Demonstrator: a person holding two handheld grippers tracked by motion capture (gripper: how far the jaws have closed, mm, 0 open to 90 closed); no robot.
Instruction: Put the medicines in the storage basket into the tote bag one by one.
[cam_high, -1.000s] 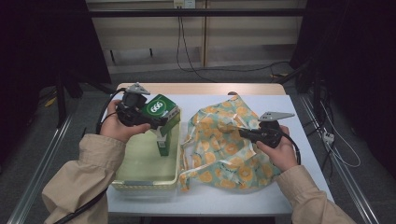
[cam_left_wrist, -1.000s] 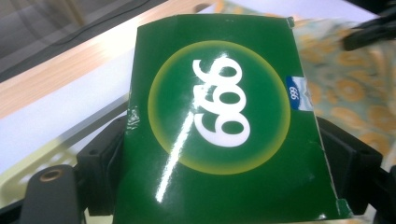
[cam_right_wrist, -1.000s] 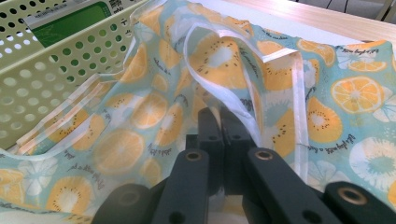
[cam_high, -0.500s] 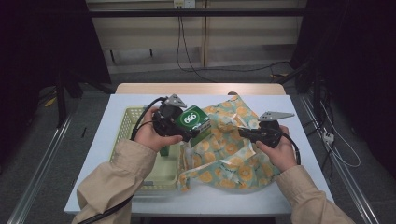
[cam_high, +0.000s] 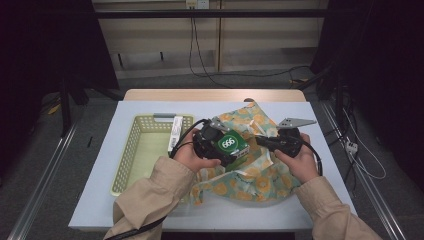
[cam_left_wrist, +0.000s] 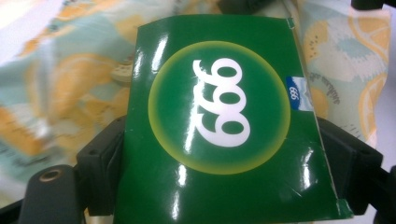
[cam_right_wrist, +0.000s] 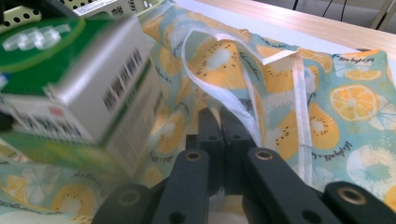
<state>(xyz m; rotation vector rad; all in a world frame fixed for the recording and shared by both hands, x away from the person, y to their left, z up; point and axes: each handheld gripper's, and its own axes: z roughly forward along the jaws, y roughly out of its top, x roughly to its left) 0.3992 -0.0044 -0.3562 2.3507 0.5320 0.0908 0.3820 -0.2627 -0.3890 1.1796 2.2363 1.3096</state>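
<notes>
one green box (cam_high: 231, 146) has travelled right from above the yellow basket (cam_high: 131, 150) to over the fruit-print bag (cam_high: 260, 175). the left gripper (cam_high: 225, 150) reaches across, jaws clamped on the box's sides. the right gripper (cam_high: 262, 141) has held its place, jaws clenched on the bag's edge just right of the box.

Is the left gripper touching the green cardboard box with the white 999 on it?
Touching. In the left gripper view the left gripper has its black jaws pressed against both sides of the green box, above the fruit-print fabric bag.
</notes>
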